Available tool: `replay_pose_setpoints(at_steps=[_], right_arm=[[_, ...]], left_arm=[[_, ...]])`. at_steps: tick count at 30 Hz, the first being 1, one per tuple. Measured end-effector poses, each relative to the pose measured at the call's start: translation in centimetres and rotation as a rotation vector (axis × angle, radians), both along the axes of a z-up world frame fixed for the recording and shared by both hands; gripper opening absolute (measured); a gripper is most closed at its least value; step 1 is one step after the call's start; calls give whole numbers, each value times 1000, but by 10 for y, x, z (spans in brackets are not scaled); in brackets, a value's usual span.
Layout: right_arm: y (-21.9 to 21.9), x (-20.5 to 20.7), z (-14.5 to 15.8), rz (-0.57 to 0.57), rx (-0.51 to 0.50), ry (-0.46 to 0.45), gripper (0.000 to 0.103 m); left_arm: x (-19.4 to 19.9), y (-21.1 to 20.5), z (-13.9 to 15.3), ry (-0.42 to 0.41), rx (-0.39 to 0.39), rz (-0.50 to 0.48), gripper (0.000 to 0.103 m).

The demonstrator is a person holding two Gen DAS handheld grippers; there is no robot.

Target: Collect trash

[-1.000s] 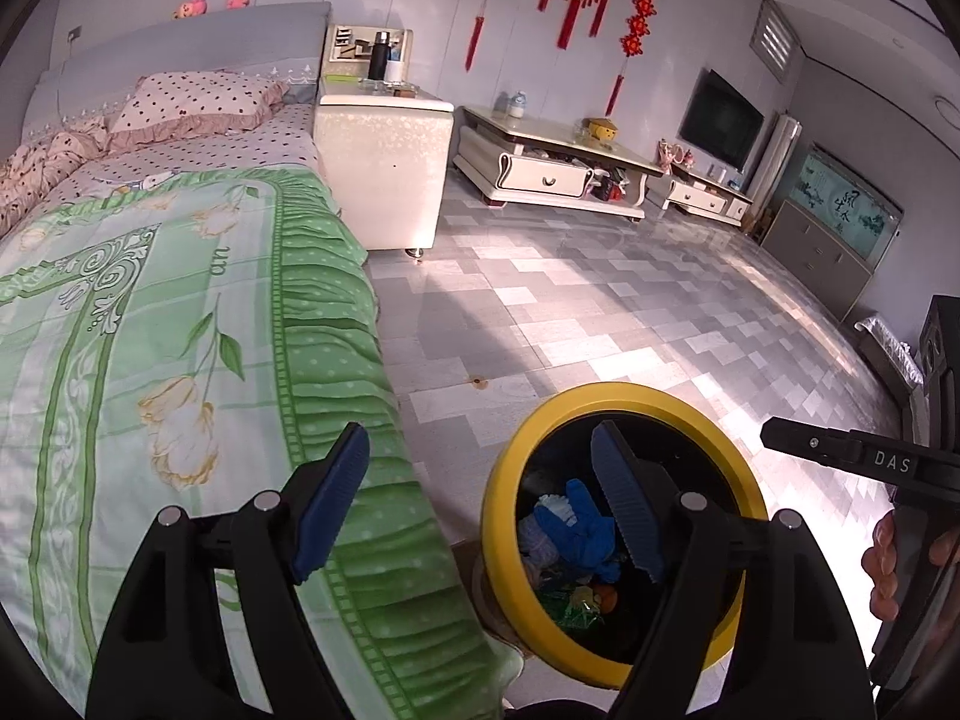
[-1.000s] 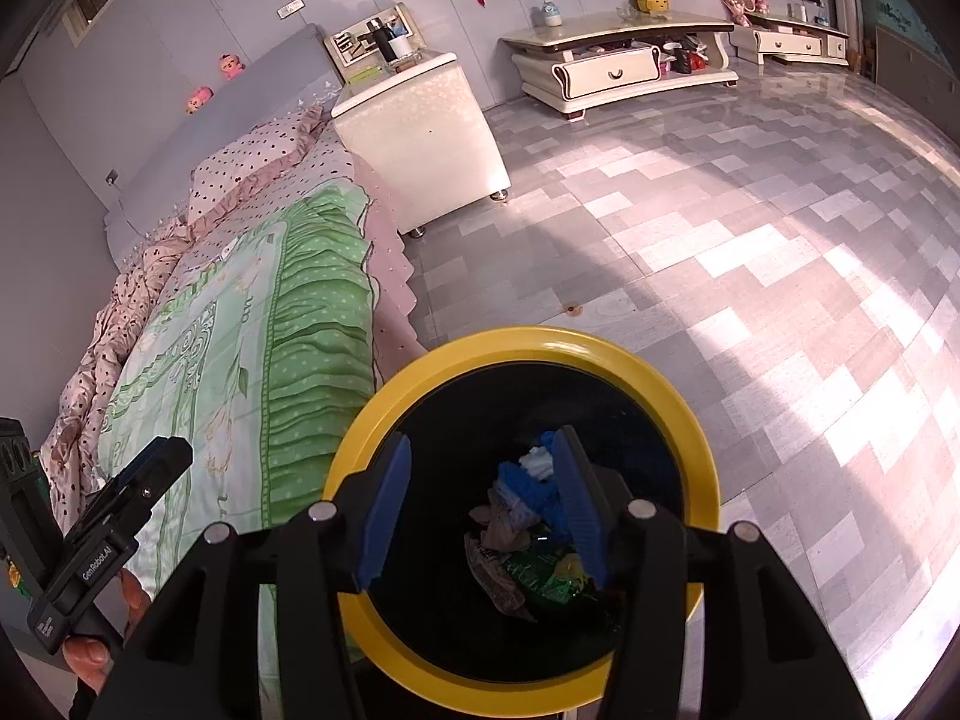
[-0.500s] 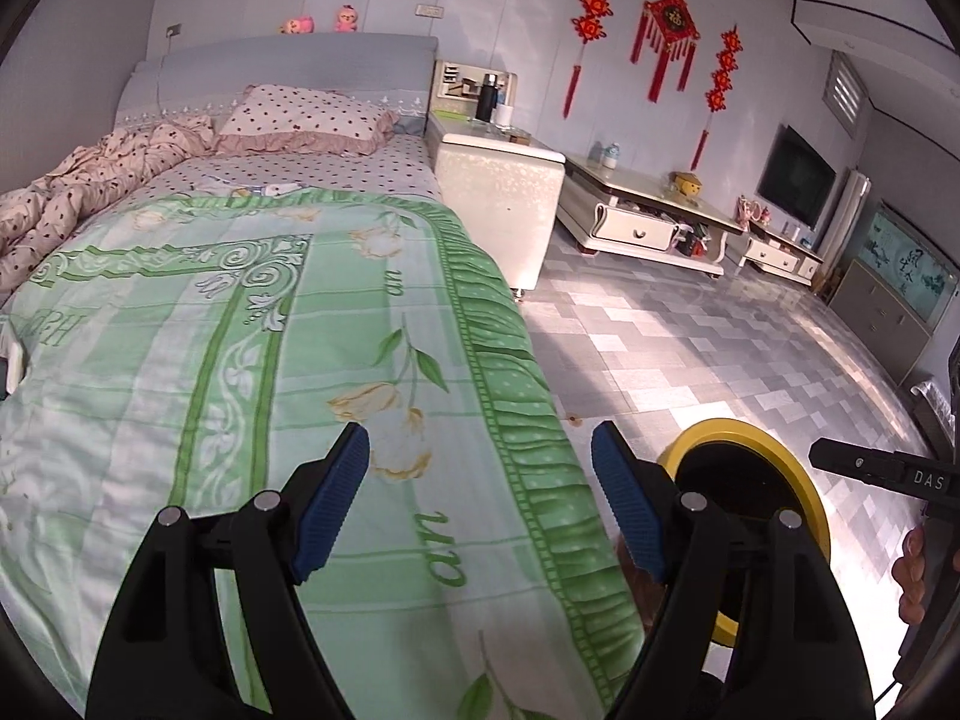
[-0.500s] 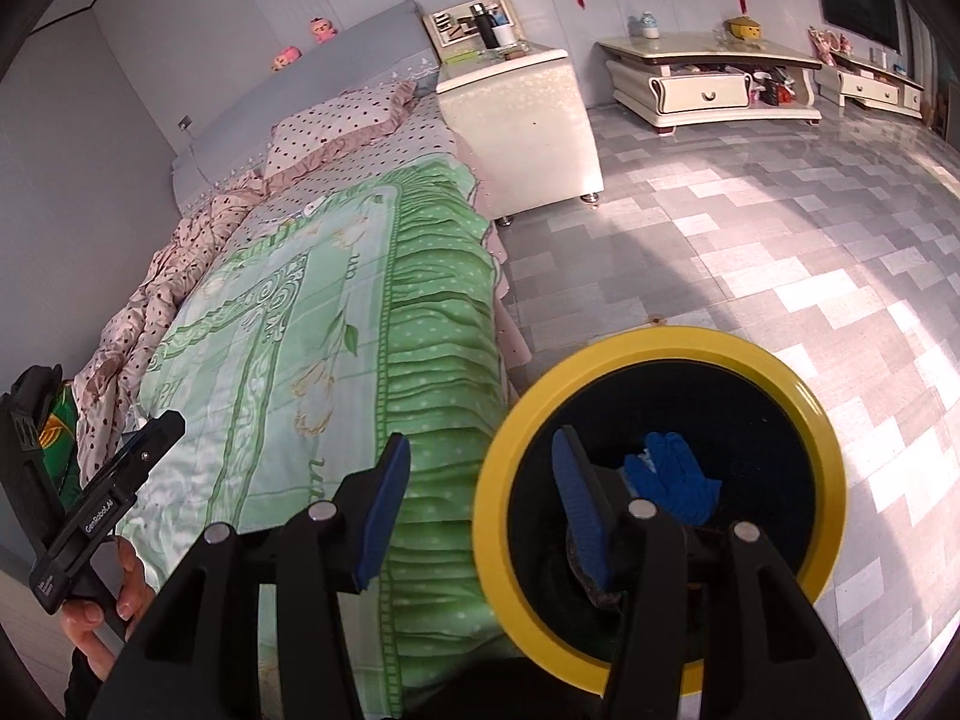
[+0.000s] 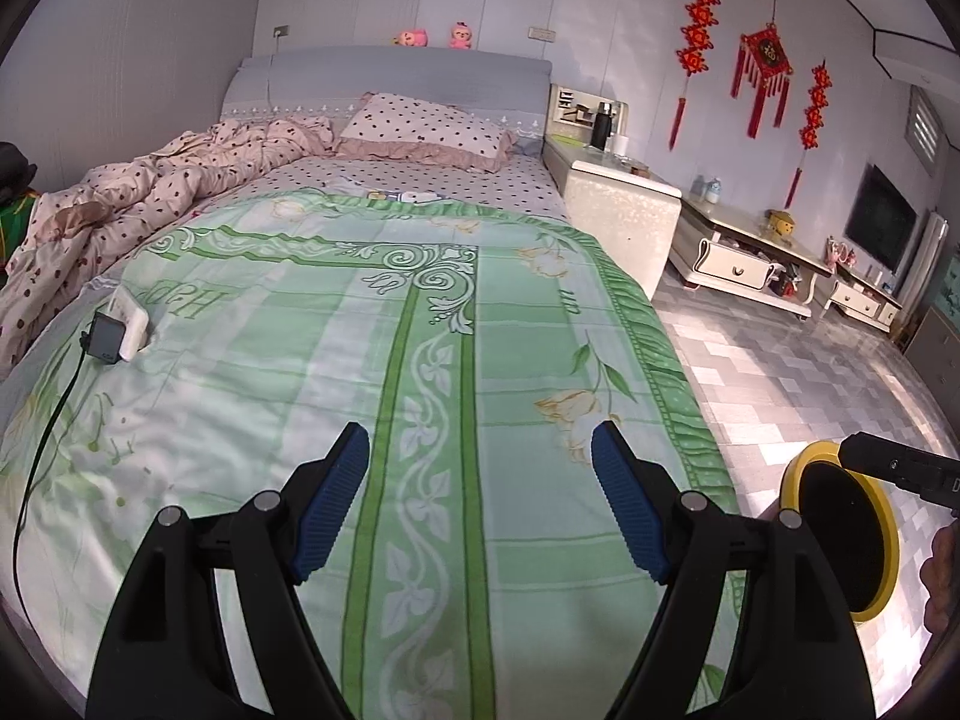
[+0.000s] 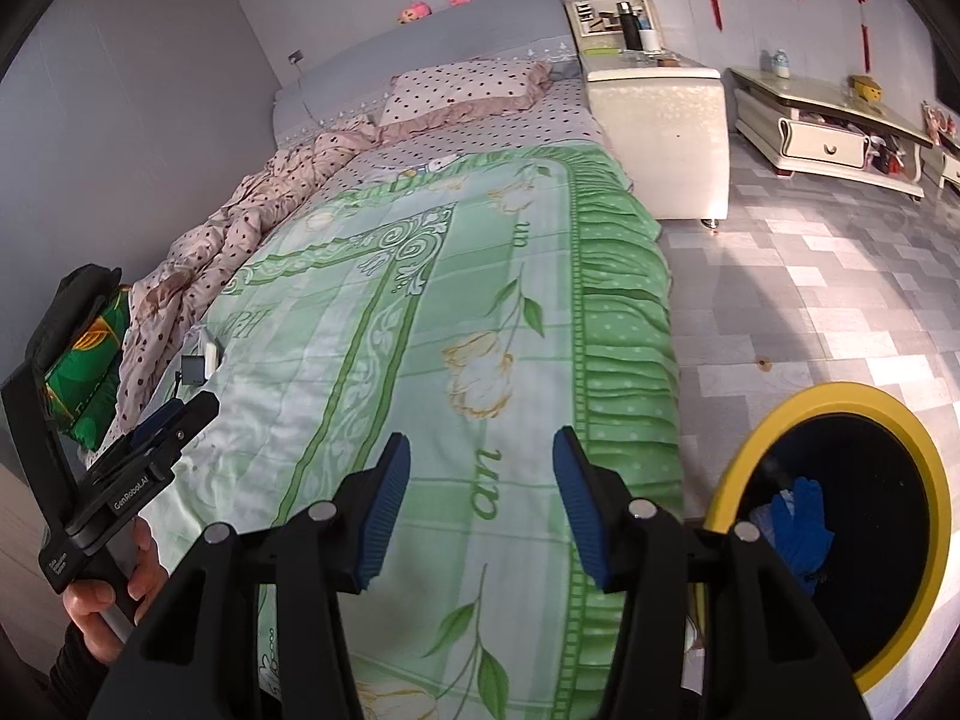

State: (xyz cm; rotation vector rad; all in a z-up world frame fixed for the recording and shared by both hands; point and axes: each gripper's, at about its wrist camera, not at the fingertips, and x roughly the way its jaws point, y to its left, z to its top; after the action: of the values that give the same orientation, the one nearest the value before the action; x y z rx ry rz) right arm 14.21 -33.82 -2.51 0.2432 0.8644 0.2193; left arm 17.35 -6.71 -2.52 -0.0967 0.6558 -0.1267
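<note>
**A:** How do the jaws stand?

**B:** Both pairs are spread wide with nothing between them. The left gripper (image 5: 480, 501) and the right gripper (image 6: 480, 507) each hang over the green floral quilted bedspread (image 5: 420, 360), blue ribbed pads facing one another across bare fabric.

**A:** And the trash, relative to that bedspread?

**B:** What has been collected lies in the round black bin with the yellow rim (image 6: 840, 516), on the tiled floor just beside the bedspread's frilled right edge. A crumpled blue rubber glove (image 6: 801, 519) shows inside. On the bedspread itself, near its far left side, sits a small white box with a dark block and black cable (image 5: 120, 327); I can't tell whether that is trash or a charger, and I'd guess the latter.

**A:** How would the real rubbish handle?

**B:** Judging by the glove, it's light, soft and limp stuff. It would fold under the pads, so I'd pinch a bunched middle, not a loose edge that could slide free. Nothing looks fragile or heavy.

**A:** Anything else beyond the bedspread?

**B:** Past its head end, a polka-dot pillow (image 5: 420, 126) and a rumpled pink spotted duvet (image 5: 156, 186); to its right, a cream bedside cabinet (image 5: 618, 222).
</note>
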Motion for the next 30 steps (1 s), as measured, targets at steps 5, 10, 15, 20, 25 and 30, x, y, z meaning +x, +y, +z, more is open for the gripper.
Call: replay_pose_setpoints(at_steps=[5, 10, 15, 20, 25, 30], right_arm=[[36, 6, -5, 32, -25, -27, 48], [56, 7, -17, 29, -52, -57, 64], [67, 7, -28, 21, -69, -93, 75], [75, 0, -34, 0, -89, -172, 92], [76, -5, -46, -31, -96, -213, 95], [74, -13, -51, -67, -96, -255, 95]], left_arm=[[-8, 34, -8, 5, 10, 48, 73], [-15, 62, -23, 7, 9, 99, 81], [-21, 83, -37, 2, -3, 130, 88], [-29, 91, -48, -30, -9, 152, 94], [-39, 90, -54, -53, 6, 151, 95], [-50, 84, -51, -66, 10, 137, 95]])
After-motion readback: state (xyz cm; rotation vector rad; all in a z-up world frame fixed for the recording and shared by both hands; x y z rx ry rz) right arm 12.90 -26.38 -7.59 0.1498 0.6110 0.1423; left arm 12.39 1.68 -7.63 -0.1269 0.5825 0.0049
